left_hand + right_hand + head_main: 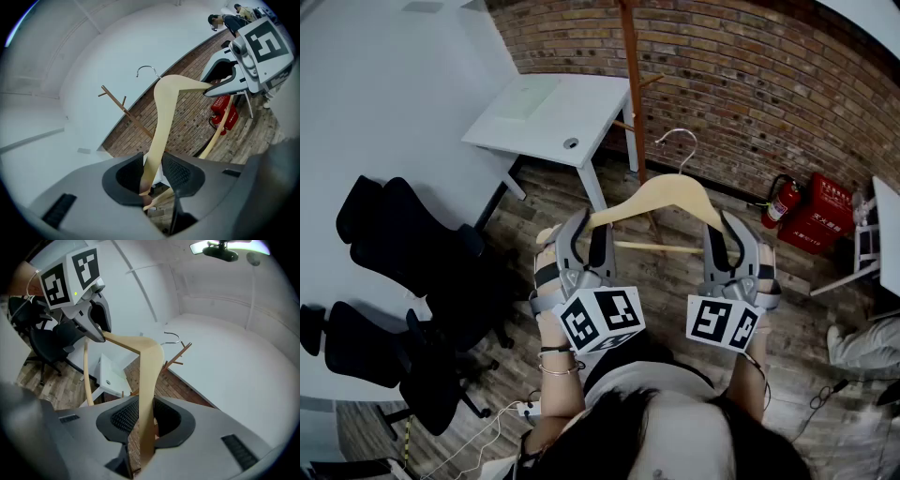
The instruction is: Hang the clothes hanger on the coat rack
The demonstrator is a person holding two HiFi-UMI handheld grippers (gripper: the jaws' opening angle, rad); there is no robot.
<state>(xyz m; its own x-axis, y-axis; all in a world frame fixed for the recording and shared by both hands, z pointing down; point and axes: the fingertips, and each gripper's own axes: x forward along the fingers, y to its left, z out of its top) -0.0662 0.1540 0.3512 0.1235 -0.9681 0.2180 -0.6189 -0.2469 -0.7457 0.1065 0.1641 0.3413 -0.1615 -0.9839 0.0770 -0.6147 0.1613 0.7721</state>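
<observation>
The wooden hanger (652, 199) is held aloft, clamped at its ends by the left gripper (586, 227) and right gripper (727, 231); the coat rack (630, 84) (well ahead) is not yet reached.

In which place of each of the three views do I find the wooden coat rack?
Head view: the coat rack stands at top centre, against the brick wall.
Left gripper view: left of centre, a slanting pole with pegs.
Right gripper view: just right of centre, its top with pegs.
Shared landmark: the metal hook of the hanger, close to the rack in every view.
</observation>
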